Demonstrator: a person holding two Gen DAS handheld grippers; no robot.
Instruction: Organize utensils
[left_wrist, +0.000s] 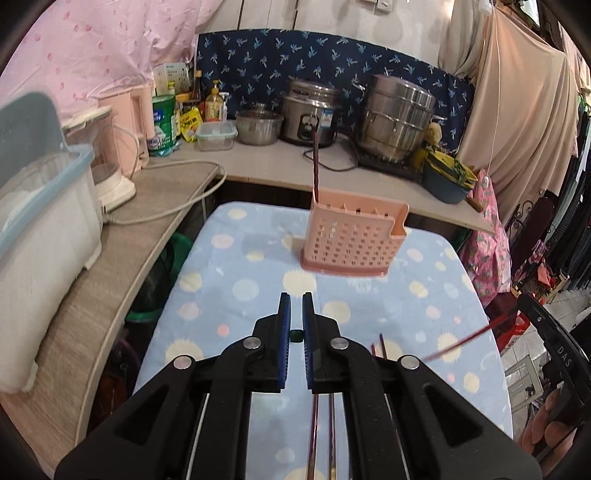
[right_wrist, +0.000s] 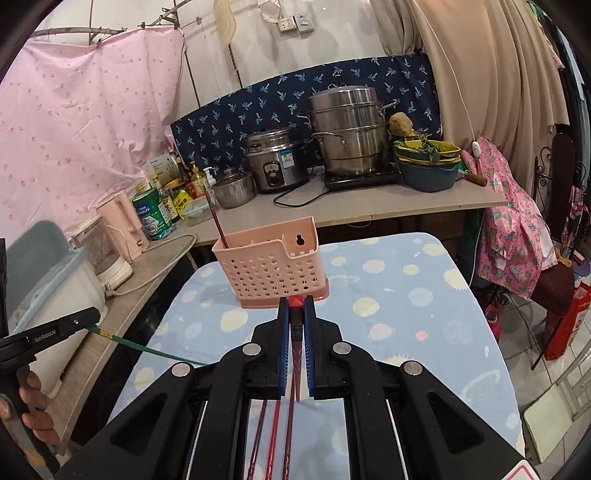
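Observation:
A pink perforated utensil holder stands on the dotted blue table cover, with one dark red chopstick upright in its left end. My left gripper is shut on a green chopstick, which the right wrist view shows as a long green stick held by the gripper at the left edge. My right gripper is shut on a red chopstick; that stick slants in the left wrist view. Both grippers hover above the table, short of the holder.
Several more chopsticks lie on the table cover beneath the grippers. Behind the holder a counter carries a rice cooker, steel pots, bottles and a kettle. A white bin stands left.

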